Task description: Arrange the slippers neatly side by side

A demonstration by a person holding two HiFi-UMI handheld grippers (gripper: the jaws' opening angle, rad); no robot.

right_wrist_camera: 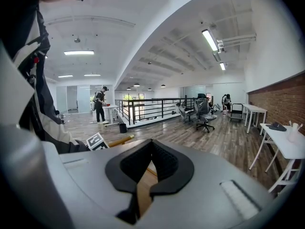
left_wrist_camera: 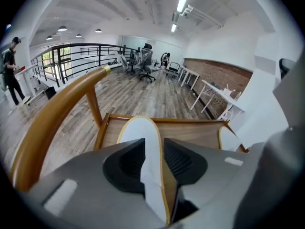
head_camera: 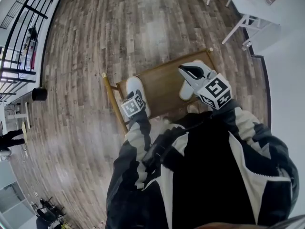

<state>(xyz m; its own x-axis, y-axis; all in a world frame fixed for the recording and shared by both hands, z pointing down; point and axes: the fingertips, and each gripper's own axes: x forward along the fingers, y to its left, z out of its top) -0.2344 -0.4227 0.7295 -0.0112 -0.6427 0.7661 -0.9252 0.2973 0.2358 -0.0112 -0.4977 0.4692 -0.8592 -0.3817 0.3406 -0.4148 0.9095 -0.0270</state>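
Two white slippers lie on a wooden chair seat (head_camera: 164,85). The left slipper (head_camera: 135,87) (left_wrist_camera: 140,130) rests near the seat's left edge, toe pointing away. My left gripper (head_camera: 134,104) (left_wrist_camera: 153,149) hangs over its heel, open; the slipper shows in the gap between the pads and nothing is pressed. The right slipper (head_camera: 186,91) (left_wrist_camera: 228,138) lies at the seat's right side. My right gripper (head_camera: 189,71) (right_wrist_camera: 150,168) hovers above that slipper, shut with nothing between its pads; only wood shows below them.
The chair's curved wooden back rail (left_wrist_camera: 57,113) (head_camera: 112,101) runs along the left of the seat. White tables (head_camera: 248,23) stand at the far right. A black railing (head_camera: 19,42) and a black bin (head_camera: 39,94) are at the left. Wood floor surrounds the chair.
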